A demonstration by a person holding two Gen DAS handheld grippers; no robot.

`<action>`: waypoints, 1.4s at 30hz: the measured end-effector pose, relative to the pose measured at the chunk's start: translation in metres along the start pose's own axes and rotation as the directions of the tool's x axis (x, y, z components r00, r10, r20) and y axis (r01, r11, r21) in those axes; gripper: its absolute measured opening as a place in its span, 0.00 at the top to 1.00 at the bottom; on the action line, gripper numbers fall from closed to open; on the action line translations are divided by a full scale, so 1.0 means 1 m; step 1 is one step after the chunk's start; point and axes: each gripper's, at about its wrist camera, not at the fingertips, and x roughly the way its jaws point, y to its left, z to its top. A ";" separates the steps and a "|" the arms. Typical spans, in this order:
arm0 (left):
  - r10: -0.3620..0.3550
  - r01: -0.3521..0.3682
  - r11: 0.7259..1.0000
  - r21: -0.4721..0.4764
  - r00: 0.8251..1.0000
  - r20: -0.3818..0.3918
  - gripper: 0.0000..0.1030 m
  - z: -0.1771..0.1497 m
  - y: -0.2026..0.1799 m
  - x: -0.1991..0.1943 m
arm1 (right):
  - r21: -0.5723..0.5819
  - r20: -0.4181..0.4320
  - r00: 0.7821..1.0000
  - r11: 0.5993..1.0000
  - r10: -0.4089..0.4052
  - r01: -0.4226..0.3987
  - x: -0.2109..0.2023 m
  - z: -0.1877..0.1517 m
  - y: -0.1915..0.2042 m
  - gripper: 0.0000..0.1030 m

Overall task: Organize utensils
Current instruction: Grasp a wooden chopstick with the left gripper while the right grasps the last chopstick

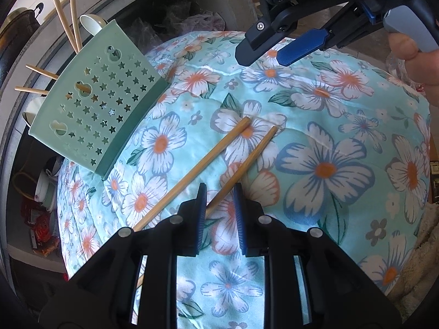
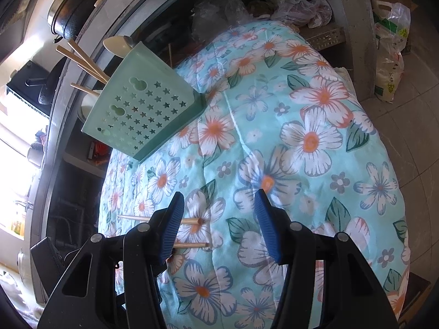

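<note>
Apparently the left gripper (image 1: 219, 203) straddles one chopstick (image 1: 241, 164), jaws narrow, grip uncertain. Right gripper (image 2: 219, 219) waits spread and empty; holder (image 1: 96, 104) stands at ten o'clock

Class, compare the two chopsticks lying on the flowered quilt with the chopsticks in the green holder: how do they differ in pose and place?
The two loose chopsticks lie flat on the flowered quilt; the chopsticks in the green holder stick out of its top. The loose pair sits by the left gripper, one between its jaws; the held ones are far from both grippers. All look like plain pale wood.
</note>
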 end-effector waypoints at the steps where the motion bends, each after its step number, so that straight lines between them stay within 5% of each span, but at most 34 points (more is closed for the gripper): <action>1: 0.001 -0.001 1.000 0.001 1.000 0.000 0.82 0.000 0.000 0.000 | 0.000 -0.001 1.000 1.000 0.000 0.000 0.000 0.000 0.000 0.49; 27: -0.011 0.010 1.000 0.007 1.000 0.023 0.76 0.000 0.002 -0.002 | 0.022 -0.015 1.000 1.000 0.017 -0.017 0.003 -0.001 -0.003 0.49; 42: -0.004 0.003 0.995 0.095 1.000 0.019 0.74 0.013 -0.009 0.007 | 0.080 -0.005 0.996 0.993 0.087 -0.086 -0.004 -0.002 -0.012 0.49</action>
